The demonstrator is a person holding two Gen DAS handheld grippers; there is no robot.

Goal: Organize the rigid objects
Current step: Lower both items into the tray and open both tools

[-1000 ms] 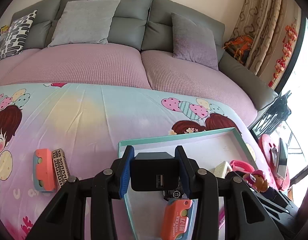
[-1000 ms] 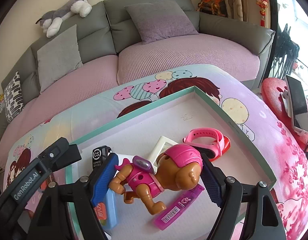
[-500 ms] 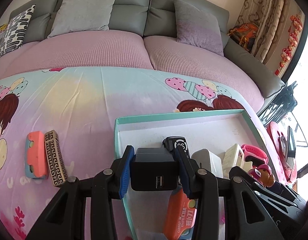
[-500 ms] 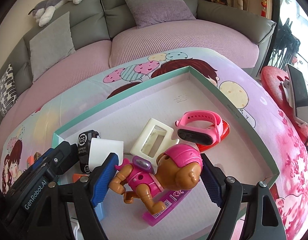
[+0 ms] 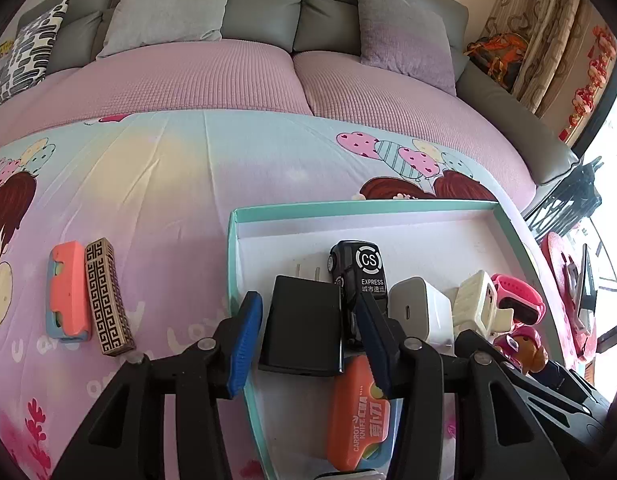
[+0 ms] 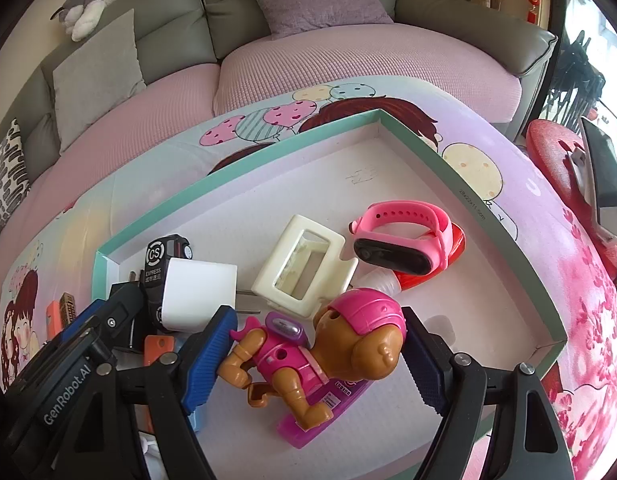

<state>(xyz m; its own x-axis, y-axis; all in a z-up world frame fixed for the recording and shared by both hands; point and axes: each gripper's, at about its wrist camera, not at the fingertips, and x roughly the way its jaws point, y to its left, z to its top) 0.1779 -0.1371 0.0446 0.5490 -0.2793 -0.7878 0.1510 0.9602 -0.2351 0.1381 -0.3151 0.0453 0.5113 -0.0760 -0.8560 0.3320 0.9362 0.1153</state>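
Observation:
A teal-rimmed white tray (image 5: 348,206) lies on the cartoon-print cloth. My left gripper (image 5: 308,312) is low over its left end and its jaws are opening. The black charger (image 5: 304,328) lies tilted between them on the tray floor, with a gap at the left pad. My right gripper (image 6: 316,344) is shut on a pink-and-brown toy dog (image 6: 332,344) just above the tray (image 6: 244,160). Inside the tray are a black toy car (image 5: 360,272), a white charger (image 5: 420,312), a cream frame (image 6: 304,264), a pink watch (image 6: 404,232) and an orange knife case (image 5: 360,416).
Left of the tray, an orange-and-blue block (image 5: 66,292) and a patterned box (image 5: 108,296) lie side by side on the cloth. A purple strip (image 6: 328,404) lies under the toy dog. A grey sofa with cushions runs behind. A red stool with a phone (image 6: 600,176) stands at the right.
Both grippers have sunk toward the tray. The left jaws have spread, and the black charger has tipped out of their grip onto the tray floor. The toy dog stays clamped.

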